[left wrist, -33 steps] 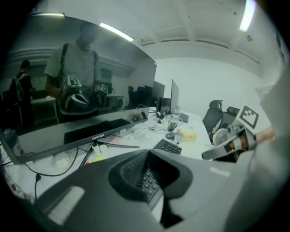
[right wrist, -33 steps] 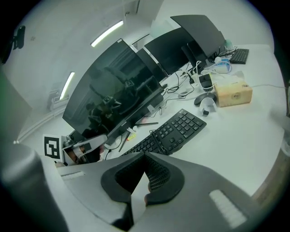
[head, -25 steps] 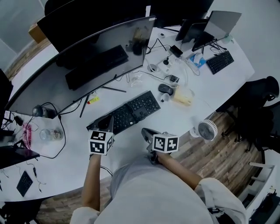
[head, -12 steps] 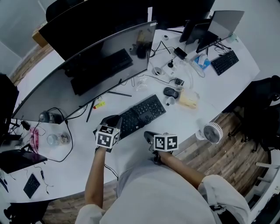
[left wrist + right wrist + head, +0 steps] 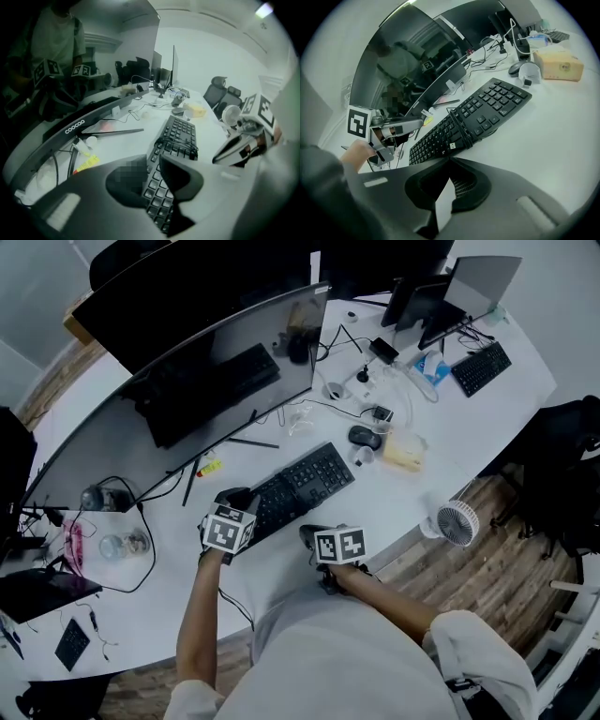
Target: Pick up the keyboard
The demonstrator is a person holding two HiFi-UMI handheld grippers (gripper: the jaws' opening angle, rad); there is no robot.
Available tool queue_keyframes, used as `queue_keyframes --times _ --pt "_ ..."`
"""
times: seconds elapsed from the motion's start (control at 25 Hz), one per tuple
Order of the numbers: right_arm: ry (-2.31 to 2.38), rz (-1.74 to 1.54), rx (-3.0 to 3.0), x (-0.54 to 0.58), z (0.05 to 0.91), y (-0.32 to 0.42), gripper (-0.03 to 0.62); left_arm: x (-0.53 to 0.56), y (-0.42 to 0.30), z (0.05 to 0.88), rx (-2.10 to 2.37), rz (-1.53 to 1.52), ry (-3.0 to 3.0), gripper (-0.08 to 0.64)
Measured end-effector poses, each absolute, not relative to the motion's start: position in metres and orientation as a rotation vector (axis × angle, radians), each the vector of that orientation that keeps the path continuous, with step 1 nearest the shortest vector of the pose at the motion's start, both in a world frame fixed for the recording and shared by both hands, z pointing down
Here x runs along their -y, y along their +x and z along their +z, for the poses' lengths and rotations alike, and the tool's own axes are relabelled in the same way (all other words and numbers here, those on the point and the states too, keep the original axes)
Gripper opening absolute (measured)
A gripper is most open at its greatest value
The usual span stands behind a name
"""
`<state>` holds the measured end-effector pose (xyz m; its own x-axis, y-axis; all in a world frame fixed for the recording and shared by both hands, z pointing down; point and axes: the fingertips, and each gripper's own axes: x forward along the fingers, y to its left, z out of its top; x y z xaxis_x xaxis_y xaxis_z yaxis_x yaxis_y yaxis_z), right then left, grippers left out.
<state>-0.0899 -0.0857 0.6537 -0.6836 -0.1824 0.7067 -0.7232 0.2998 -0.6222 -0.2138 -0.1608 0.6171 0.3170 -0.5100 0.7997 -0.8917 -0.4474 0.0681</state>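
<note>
A white desk (image 5: pixel 459 432) bears a black keyboard (image 5: pixel 300 482); a mouse (image 5: pixel 364 437) and yellowish box (image 5: pixel 401 456) beside it; a second keyboard (image 5: pixel 482 368) beyond.

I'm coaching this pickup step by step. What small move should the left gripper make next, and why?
Probably close the left gripper on the keyboard. Its jaws stand apart with the keyboard's end showing between them, so a grip seems within reach. The right gripper sits shut just short of the keyboard's long edge, holding nothing.

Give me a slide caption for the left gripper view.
Left gripper, jaws apart, over the near end of a black keyboard with its cable wrapped round, on a white desk.
</note>
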Motion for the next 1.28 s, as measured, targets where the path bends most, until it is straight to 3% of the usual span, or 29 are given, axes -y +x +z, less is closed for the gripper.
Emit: queue_keyframes --times 1.28 --pt "0.788 1.465 1.921 0.103 0.705 -0.102 0.000 0.196 -0.190 0.678 0.789 1.172 2.088 0.000"
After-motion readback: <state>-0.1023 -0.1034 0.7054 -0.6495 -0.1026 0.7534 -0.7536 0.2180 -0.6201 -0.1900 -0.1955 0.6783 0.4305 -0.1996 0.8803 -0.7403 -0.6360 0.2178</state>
